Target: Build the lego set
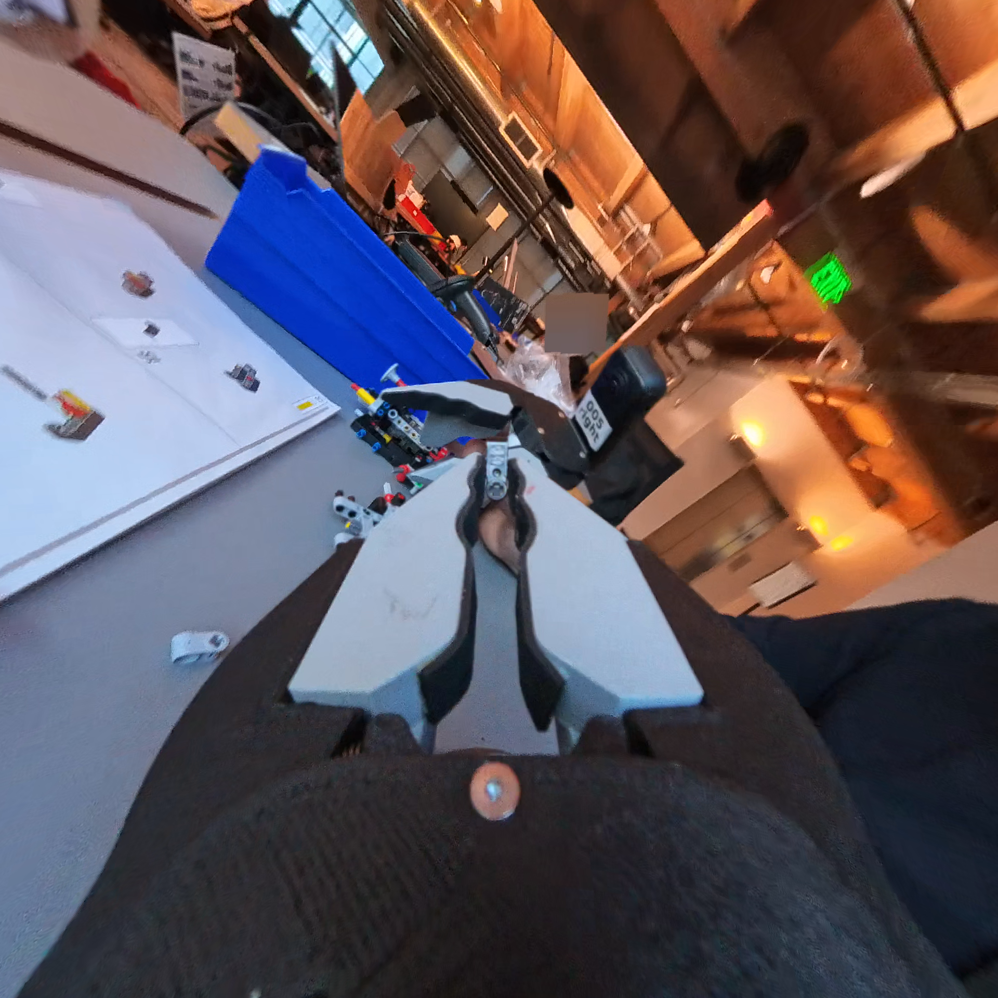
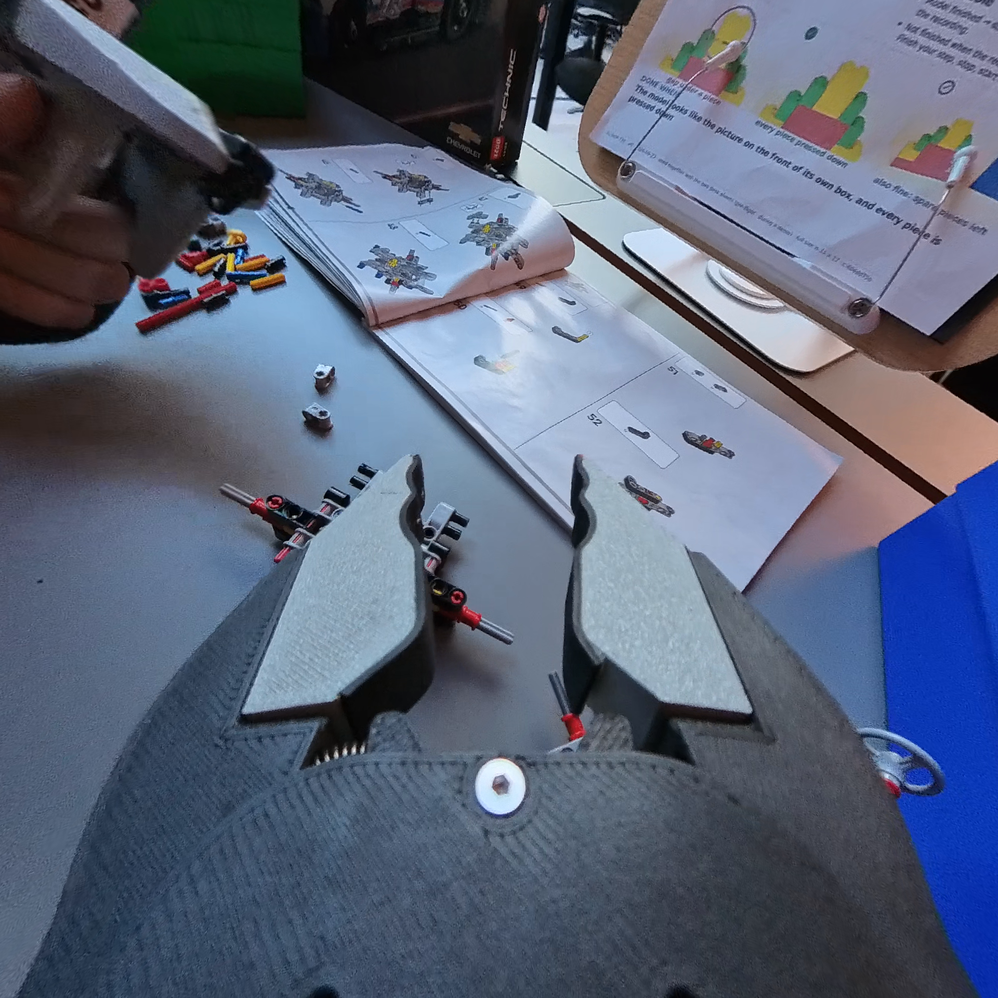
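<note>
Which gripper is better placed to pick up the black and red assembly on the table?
Right gripper, probably: it's open, with the assembly partly under one finger. Left gripper is shut on a small grey piece.

A blue bin (image 1: 324, 281) was seen at ten o'clock, an open instruction booklet (image 2: 486, 302) at twelve, and a stand-held printed sheet (image 2: 810, 108) at two, all upon the grey tabletop (image 2: 135, 621).

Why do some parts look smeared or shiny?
Left wrist view: the room behind is streaked with blur and orange lamp glow, and the tilted wide lens bends the blue bin; the gripper looks sharper. Right wrist view: glare whitens the open booklet, and the hand at top left is blurred.
</note>
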### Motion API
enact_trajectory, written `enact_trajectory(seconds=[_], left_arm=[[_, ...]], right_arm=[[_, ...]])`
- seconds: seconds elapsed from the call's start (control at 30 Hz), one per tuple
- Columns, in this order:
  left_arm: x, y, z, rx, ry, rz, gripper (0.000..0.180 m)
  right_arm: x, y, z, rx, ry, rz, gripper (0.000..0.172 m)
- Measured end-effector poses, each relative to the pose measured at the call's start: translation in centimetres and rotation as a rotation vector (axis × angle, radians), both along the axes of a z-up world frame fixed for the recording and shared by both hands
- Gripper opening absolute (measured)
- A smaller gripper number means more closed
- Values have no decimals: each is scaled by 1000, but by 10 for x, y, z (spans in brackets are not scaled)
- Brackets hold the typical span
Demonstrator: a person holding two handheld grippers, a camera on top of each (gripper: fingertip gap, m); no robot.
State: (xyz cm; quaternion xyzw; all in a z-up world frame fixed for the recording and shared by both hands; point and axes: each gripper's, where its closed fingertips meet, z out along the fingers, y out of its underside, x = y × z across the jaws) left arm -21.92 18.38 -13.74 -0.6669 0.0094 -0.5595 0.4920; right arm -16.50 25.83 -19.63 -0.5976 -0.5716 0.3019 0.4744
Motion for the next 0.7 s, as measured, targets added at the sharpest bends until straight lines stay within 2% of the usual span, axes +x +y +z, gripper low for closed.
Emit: enact_trajectory(seconds=[0.13, 0.2, 0.33, 0.43, 0.5, 0.57, 0.63, 0.7], left_arm=[[-6, 3, 0, -43, -155, -15, 5], [-7, 3, 2, -41, -176, -13, 5], [-15, 1, -1, -34, -72, 28, 6], [-32, -17, 15, -12, 4, 35, 6], [-57, -36, 21, -5, 164, 69, 6], [-92, -59, 13, -52, 406, 109, 6], [-150, -78, 3, -125, 654, 262, 5], [-203, -102, -9, -226, 832, 374, 6]], right_arm=[[1, -4, 1, 27, -7, 8, 51], [2, -5, 3, 29, -3, 8, 51], [6, -4, 7, 19, 18, 4, 50], [8, -5, 10, 6, 34, 10, 50], [9, -6, 12, -1, 45, 16, 50], [8, -8, 14, -7, 54, 23, 50], [8, -9, 16, -12, 60, 31, 49], [7, -11, 16, -15, 63, 38, 49]])
